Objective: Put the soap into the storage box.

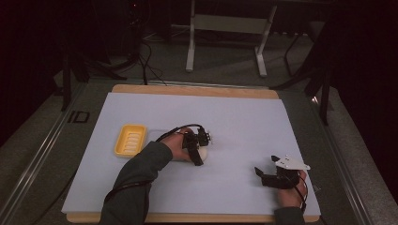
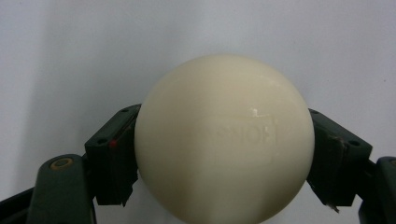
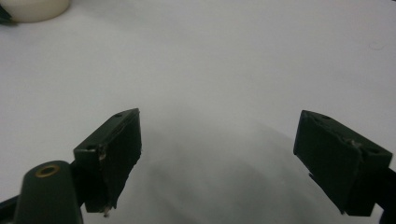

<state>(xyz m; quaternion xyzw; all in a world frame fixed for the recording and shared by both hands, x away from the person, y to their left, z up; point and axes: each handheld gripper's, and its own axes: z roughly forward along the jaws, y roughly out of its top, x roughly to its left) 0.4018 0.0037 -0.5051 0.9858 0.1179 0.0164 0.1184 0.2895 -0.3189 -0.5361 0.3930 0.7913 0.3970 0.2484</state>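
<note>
Near the middle of the white sheet, a little toward its left edge, the left gripper (image 1: pixel 199 152) had its two black jaws clamped on a cream-coloured bar of soap (image 1: pixel 202 153). From the left gripper view, the soap (image 2: pixel 224 140) sat squarely between the jaws, each pad pressed against one of its rounded sides, with faint raised lettering on its face that was too soft to read. The person's left hand (image 1: pixel 177 146) gripped the tool from the near-left, the dark sleeve (image 1: pixel 136 183) running back to the near edge of the tabletop (image 1: pixel 197 89). Just beside that hand, toward the left edge of the sheet, a yellow soap dish (image 1: pixel 130 140) lay flat and apart from the soap. Well apart, near the sheet's near-right corner, the right gripper (image 1: pixel 263 177) rested in the person's right hand (image 1: pixel 290 193), its jaws spread wide with nothing between them. From the right gripper view, those jaws pointed across bare white sheet (image 3: pixel 224 70), and the edge of the soap (image 3: pixel 32 9) showed at the far upper left.
</note>
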